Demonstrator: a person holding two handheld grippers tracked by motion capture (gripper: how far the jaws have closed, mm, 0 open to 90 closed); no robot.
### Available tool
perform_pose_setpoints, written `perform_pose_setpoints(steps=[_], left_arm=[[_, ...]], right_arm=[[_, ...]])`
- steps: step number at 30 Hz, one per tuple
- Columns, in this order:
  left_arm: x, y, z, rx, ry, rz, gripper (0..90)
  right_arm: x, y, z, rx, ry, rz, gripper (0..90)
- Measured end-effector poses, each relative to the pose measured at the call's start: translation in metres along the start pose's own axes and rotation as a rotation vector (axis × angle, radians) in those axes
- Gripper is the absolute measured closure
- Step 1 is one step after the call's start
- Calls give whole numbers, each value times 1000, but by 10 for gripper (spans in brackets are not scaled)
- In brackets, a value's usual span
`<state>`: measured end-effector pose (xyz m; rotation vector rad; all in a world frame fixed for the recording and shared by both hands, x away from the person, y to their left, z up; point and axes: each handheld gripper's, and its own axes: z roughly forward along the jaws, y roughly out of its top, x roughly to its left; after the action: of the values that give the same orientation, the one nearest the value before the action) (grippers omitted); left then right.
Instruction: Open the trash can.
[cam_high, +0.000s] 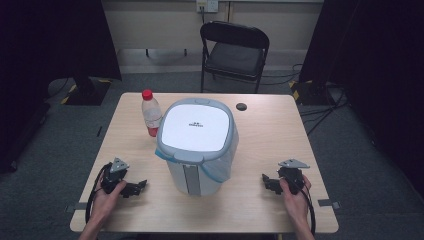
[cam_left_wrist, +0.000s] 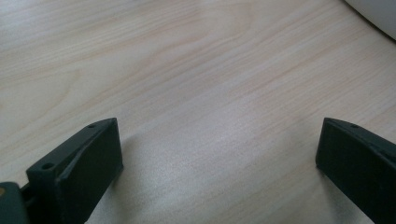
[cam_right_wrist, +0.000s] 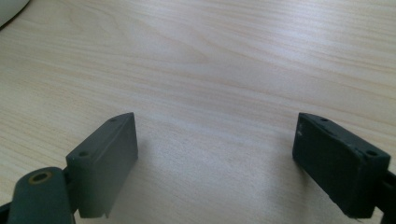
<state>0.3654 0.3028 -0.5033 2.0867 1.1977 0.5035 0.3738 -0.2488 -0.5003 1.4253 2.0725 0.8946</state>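
A white bin with a grey-blue lid (cam_high: 197, 142) stands in the middle of the wooden table (cam_high: 260, 125); a blue bag liner shows under its rim. A clear bottle with a red cap (cam_high: 150, 113) stands upright just left of and behind it. My left gripper (cam_high: 141, 186) rests on the table at the front left, held by a hand, jaws wide apart and pointing toward the bin. In the left gripper view, bare wood lies between the black fingers (cam_left_wrist: 88, 163). My right gripper (cam_high: 266, 181) sits at the front right, open, with nothing between its fingers (cam_right_wrist: 107, 158).
A black folding chair (cam_high: 234, 50) stands beyond the far edge of the table. A small dark cable hole (cam_high: 241, 106) sits near the far edge. Black stands and cables lie on the grey floor at both sides. The bin's base edge (cam_left_wrist: 373, 14) shows in the left gripper view.
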Motion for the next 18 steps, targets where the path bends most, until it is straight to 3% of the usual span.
perform_pose_setpoints(steps=[5, 8, 10, 12, 13, 17, 18], left_arm=[[-2, 0, 0, -12, 4, -5, 26], [-6, 1, -2, -22, -2, 1, 86], [-10, 2, -3, -30, -11, -11, 181], [-16, 4, -5, -39, -18, -18, 157], [-19, 5, -8, -49, -14, -1, 163], [-36, 11, -16, -110, -81, -35, 165], [-41, 13, -17, -118, -94, -24, 166]], right_arm=[[0, 0, 0, 1, -2, 3, 127], [1, 0, 0, -4, -9, 6, 129], [2, 0, -1, -2, -4, 2, 131], [5, 0, -1, -5, 3, -3, 137], [6, 0, 0, -6, 9, -11, 139], [14, 4, 0, -5, 39, -28, 164], [17, 5, 1, -4, 38, -35, 165]])
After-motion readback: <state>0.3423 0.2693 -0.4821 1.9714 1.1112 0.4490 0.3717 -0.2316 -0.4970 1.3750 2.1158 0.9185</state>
